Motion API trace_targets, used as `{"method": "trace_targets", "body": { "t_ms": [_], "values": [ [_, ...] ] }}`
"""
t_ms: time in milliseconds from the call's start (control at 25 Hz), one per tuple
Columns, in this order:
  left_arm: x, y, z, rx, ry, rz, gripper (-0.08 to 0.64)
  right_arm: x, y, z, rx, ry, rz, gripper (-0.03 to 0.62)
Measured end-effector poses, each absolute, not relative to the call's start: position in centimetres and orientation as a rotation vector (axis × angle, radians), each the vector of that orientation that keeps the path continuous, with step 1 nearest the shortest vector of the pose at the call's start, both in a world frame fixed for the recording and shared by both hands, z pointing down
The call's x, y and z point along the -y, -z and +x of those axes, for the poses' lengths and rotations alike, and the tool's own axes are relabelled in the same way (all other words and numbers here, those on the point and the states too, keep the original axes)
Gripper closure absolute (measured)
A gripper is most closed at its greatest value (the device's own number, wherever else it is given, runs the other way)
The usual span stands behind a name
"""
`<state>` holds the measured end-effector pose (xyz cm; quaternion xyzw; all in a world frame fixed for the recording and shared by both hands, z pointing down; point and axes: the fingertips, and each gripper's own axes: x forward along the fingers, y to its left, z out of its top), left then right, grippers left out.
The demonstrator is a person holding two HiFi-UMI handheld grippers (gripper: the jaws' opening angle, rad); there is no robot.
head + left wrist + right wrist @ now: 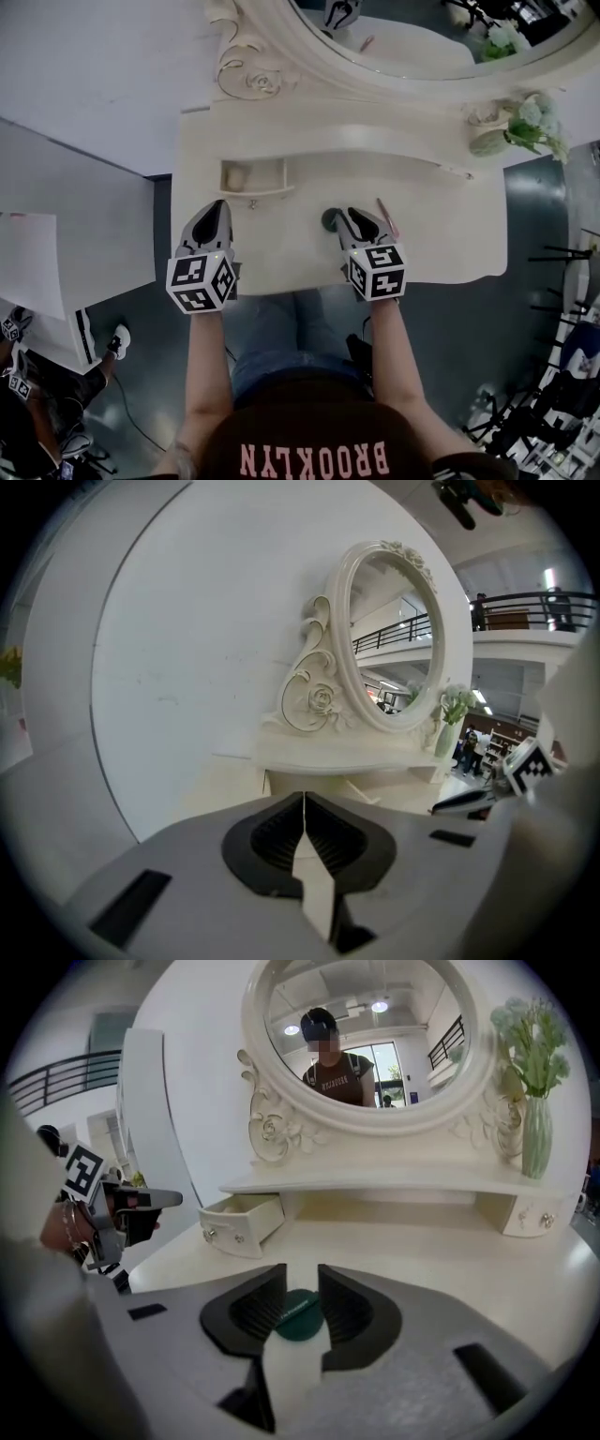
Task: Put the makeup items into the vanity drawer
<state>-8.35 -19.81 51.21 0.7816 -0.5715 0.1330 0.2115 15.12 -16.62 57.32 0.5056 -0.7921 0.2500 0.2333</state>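
**Cream vanity, small drawer pulled open at the far left**

I see the drawer (279, 176) standing open under the mirror (412, 37). Something pale and roundish sits at its left end, too faint for me to name. My right gripper (302, 1274) has its jaws narrowly apart. A dark green compact (300, 1314) lies between their tips on the tabletop (441, 234), well right of the drawer. A pink pencil (387, 217) lies just right of that gripper. My left gripper (304, 799) hovers near the drawer, jaws together and empty. At the far right a vase (489, 142) holds pale flowers (534, 120).
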Motion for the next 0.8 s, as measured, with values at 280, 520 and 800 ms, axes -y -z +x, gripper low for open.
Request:
{"method": "trace_targets", "body": {
  "t_ms": [280,520,800],
  "values": [
    [19.2,-53.6,-8.0,1.556,-0.42,2.146,0.554,15.8,-61.4,15.2,2.084,-0.751,1.368,0.414],
    [19.5,-54.2,-8.4,1.564,-0.425,2.131,0.554,15.6,-62.8,15.0,2.031,-0.73,1.337,0.402],
    [19.7,-53.6,-8.4,1.562,-0.415,2.145,0.554,15.9,-62.2,15.2,1.999,-0.734,1.335,0.579]
  ]
}}
